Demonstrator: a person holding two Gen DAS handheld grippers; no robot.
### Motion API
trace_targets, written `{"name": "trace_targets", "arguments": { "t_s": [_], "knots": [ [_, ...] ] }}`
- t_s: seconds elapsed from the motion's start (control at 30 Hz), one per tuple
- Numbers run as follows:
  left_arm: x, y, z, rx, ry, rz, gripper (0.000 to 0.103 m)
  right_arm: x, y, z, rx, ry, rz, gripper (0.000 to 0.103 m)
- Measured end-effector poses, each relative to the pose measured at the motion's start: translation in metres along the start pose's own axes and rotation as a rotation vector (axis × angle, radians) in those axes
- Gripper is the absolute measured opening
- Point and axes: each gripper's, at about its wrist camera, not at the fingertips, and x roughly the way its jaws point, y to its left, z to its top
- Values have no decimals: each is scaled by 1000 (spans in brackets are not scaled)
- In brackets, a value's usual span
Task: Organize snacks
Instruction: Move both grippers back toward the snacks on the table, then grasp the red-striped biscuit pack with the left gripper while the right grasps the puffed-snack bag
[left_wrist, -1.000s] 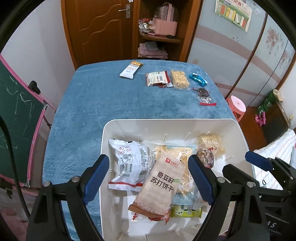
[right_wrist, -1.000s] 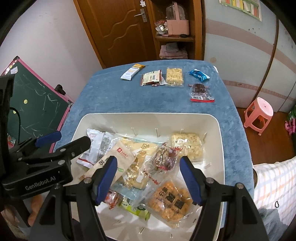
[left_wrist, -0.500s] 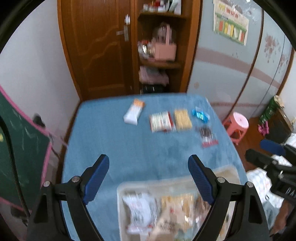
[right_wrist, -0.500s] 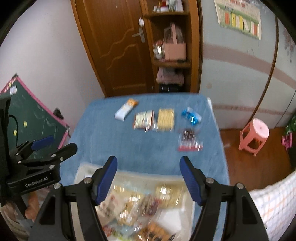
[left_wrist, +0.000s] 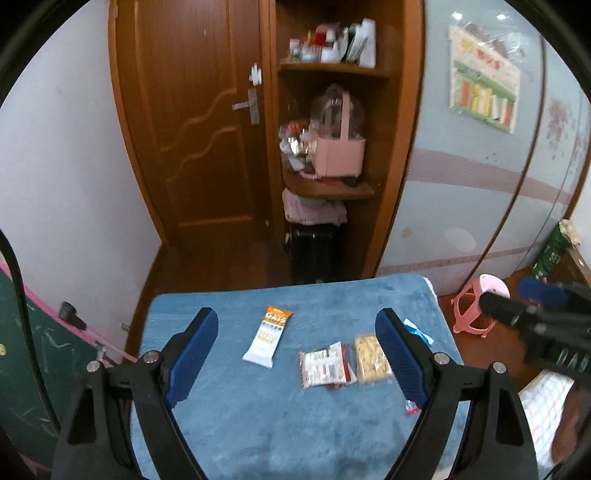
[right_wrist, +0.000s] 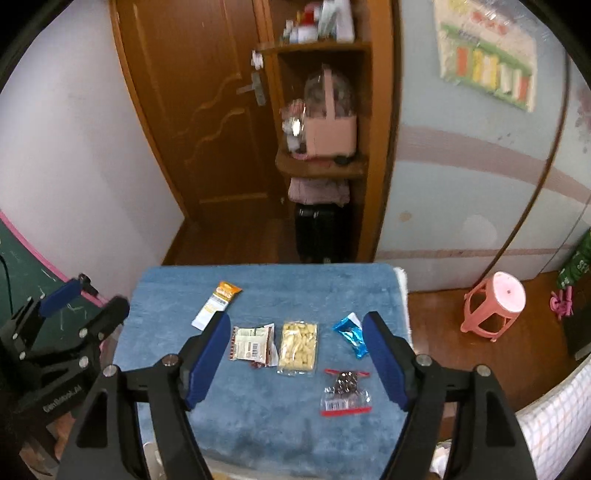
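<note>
Blue tablecloth (right_wrist: 258, 424) carries five small sealed snack packets (right_wrist: 297, 347) in a loose row.

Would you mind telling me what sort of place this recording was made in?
Most likely a bedroom or spare room in a home: a wooden door beside a corner shelf of household bits, a wardrobe with sliding panels, a pink plastic stool, and a table draped in blue cloth holding snacks.

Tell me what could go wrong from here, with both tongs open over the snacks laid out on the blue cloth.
The red-and-white packet and the clear pack of pale pieces lie almost touching, so one grab may catch both. The blue wrapper sits near the cloth's right edge and could be nudged off. The left tongs and right tongs hang close together and might collide.
</note>
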Motion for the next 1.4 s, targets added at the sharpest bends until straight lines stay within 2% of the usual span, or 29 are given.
{"name": "trace_targets", "arguments": {
  "t_s": [0.1, 0.2, 0.4, 0.5, 0.57, 0.73, 0.9, 0.93, 1.0, 1.13, 1.27, 1.4],
  "knots": [
    [61, -5, 6, 0, 87, 8, 86, 53, -6, 6, 32, 74, 10, 75],
    [123, -7, -9, -4, 187, 27, 86, 112, -14, -2, 78, 164, 13, 75],
    [199, -10, -61, -18, 332, 65, 84, 207, -22, -40, 139, 333, 22, 75],
    [223, -6, -80, -62, 390, 41, 84, 233, -26, -51, 169, 374, 44, 75],
    [233, -1, -89, -78, 409, 26, 84, 244, -27, -55, 188, 382, 71, 75],
    [245, 5, -102, -64, 420, 63, 84, 265, -18, -62, 185, 423, 98, 75],
    [251, 9, -108, -70, 439, 42, 84, 290, -13, -72, 145, 480, 22, 75],
    [251, 6, -108, -60, 438, 37, 84, 291, -13, -74, 148, 478, 26, 74],
    [250, 0, -109, -43, 435, 28, 84, 287, -13, -73, 138, 452, 27, 63],
    [252, -15, -108, -31, 436, 1, 84, 279, -23, -70, 130, 437, -21, 62],
    [259, -26, -106, -33, 434, 0, 84, 277, -33, -72, 146, 432, -23, 62],
    [269, -27, -107, -77, 452, -21, 84, 275, -39, -75, 170, 433, -21, 62]
  ]
}}
